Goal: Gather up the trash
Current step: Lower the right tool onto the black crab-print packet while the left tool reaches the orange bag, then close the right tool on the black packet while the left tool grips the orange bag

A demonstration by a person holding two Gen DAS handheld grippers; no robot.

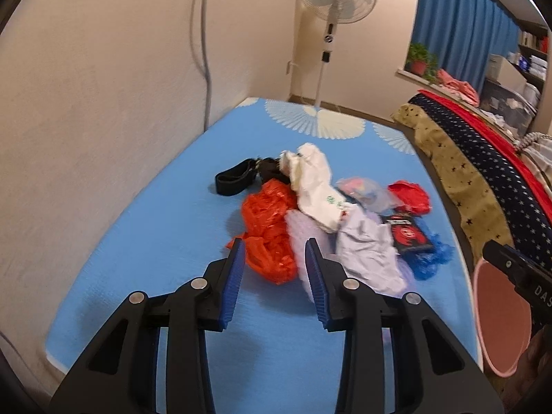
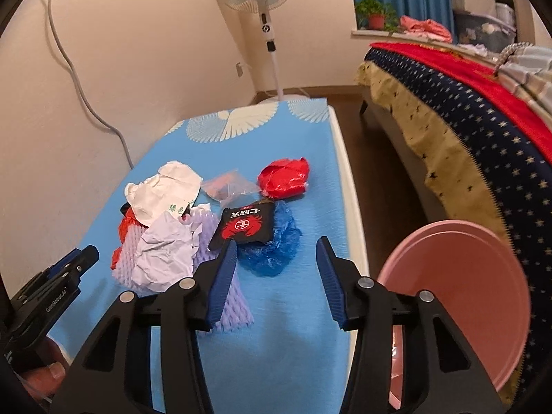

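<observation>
Blue mat [image 1: 145,234] is carrying the trash pile [image 1: 324,214]: orange bag [image 1: 269,227], white paper, black crab packet [image 2: 245,225]. Left gripper [image 1: 275,253] is hovering wide-fingered at the pile's near edge, holding nothing. Right gripper [image 2: 277,250] is gaping empty too. Pink bucket [image 2: 483,296] is sitting beside the mat.

The left gripper [image 2: 51,296] reads "GenRobot.AI" (black packet's [image 2: 245,225] characters are unclear).

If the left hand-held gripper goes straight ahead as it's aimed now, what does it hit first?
Most likely the orange plastic bag: the left hand-held gripper is open, and the bag's near edge sits between and just past its fingertips, with the lavender foam net right beside it. Depth is unclear, so the net could touch at about the same moment.
</observation>
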